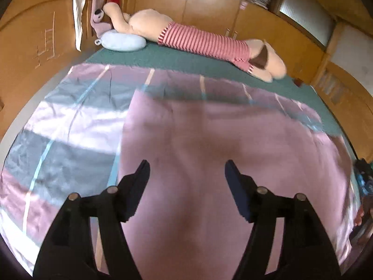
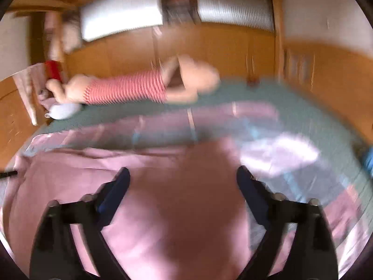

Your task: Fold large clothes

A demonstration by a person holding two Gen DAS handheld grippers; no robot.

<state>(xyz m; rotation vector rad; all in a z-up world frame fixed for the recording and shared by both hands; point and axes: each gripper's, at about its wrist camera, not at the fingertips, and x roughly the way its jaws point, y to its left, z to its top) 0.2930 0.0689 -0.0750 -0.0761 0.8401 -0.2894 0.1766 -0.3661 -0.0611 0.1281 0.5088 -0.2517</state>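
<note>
A large pink cloth with grey and pale-blue stripes (image 1: pixel 70 126) is spread across the green bed (image 1: pixel 186 63), its plain pink side folded over. The left gripper (image 1: pixel 187 166) and right gripper (image 2: pixel 183 173) are held above it, jaws wide apart and empty.

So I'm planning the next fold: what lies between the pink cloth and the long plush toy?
In the left wrist view, past the pink cloth comes the striped sheet, then bare green bed cover, up to the plush toy.
</note>
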